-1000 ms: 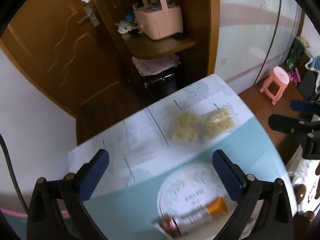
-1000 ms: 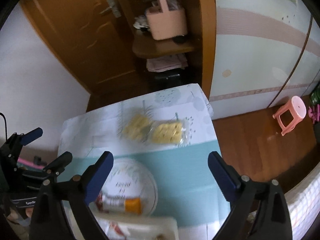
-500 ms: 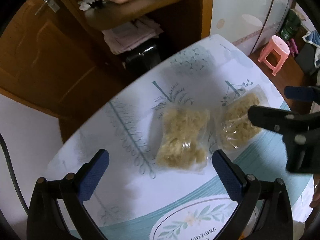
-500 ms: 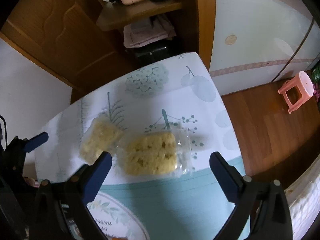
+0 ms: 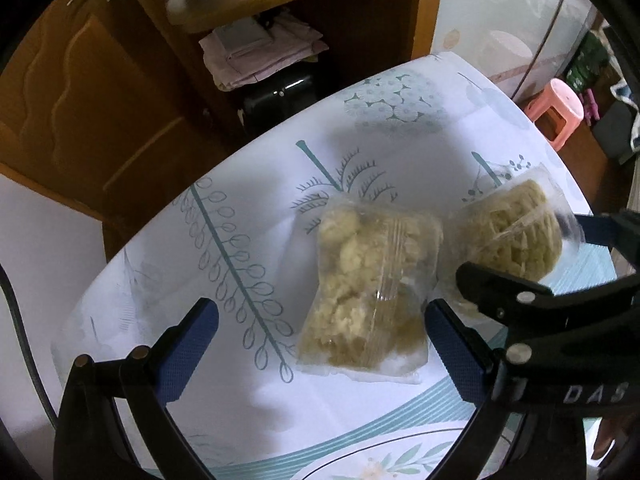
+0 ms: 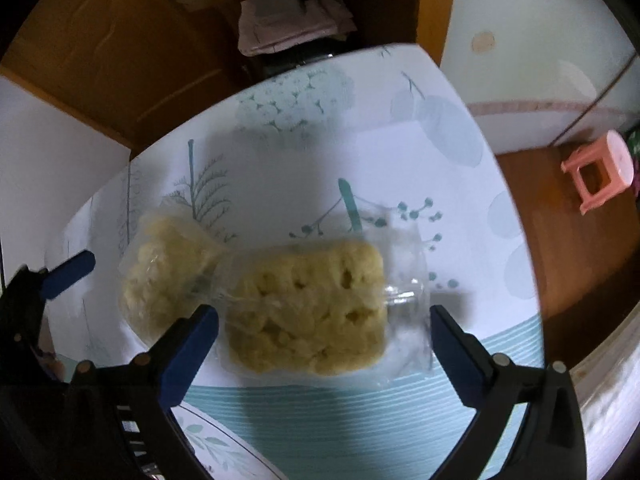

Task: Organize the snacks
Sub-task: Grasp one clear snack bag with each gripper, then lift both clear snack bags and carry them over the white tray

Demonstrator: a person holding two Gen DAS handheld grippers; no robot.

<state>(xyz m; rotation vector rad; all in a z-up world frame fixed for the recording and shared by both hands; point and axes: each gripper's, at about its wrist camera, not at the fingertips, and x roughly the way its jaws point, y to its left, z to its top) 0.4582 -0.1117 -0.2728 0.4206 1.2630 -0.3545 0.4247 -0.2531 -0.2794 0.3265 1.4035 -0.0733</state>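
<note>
Lying side by side on floral tablecloth [image 5: 248, 392], two clear bags of yellow crumbly snacks [image 5: 370, 296] [image 6: 312, 312], both grippers' [image 5: 320, 344] [image 6: 324, 348] jaws spread

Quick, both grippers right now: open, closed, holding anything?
Left gripper: open, empty, its fingers either side of the left snack bag.
Right gripper: open, empty, its fingers either side of the right snack bag.

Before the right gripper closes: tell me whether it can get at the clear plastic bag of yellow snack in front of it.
Probably yes. The right gripper is open, its blue pads either side of the clear plastic bag of yellow snack, nothing between. The second clear bag overlaps its left end and might get nudged.
</note>
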